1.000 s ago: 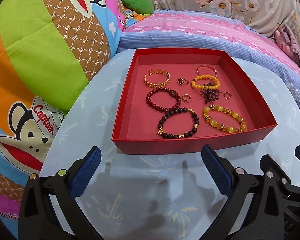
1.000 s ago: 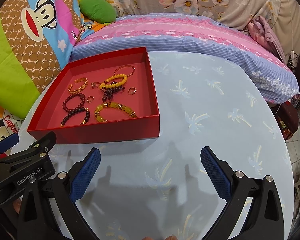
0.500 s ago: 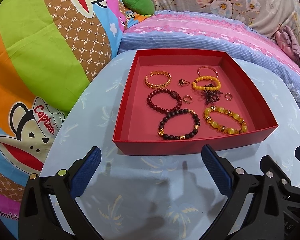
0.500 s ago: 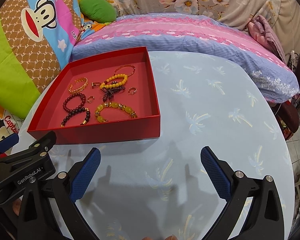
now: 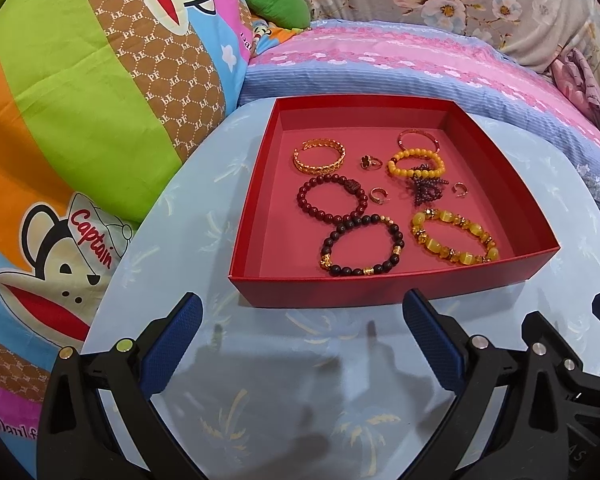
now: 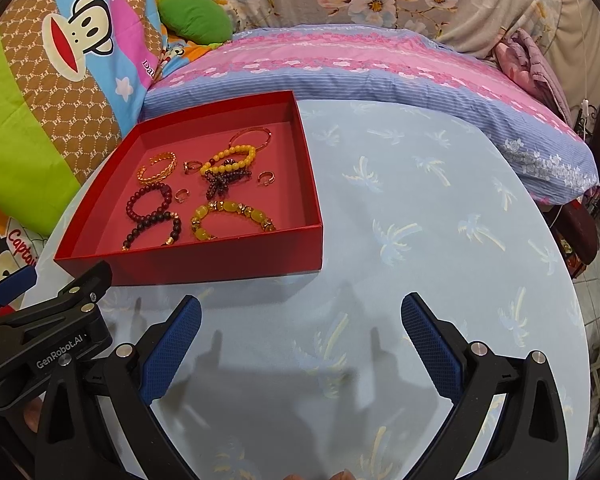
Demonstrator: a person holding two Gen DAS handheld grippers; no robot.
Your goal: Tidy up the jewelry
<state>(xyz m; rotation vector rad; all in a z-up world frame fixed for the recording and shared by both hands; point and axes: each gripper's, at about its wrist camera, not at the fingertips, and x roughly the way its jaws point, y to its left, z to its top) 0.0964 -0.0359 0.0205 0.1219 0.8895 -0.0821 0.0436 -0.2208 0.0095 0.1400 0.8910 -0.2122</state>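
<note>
Two spread-jawed grippers — left gripper (image 5: 302,314), right gripper (image 6: 301,315) — above palm-print round table (image 6: 440,216), bedding (image 6: 340,64) behind.

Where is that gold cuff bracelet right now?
In the left wrist view, the gold cuff bracelet lies in the red tray's far-left area, just beyond the dark red bead bracelet.

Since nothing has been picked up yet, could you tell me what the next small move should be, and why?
Probably ease the left tongs forward over the near wall of the red box toward the dark bracelet. Both tongs are open and empty, short of the box; that bracelet lies nearest the left one and apart enough to be pinched. The right tongs face bare table.
</note>
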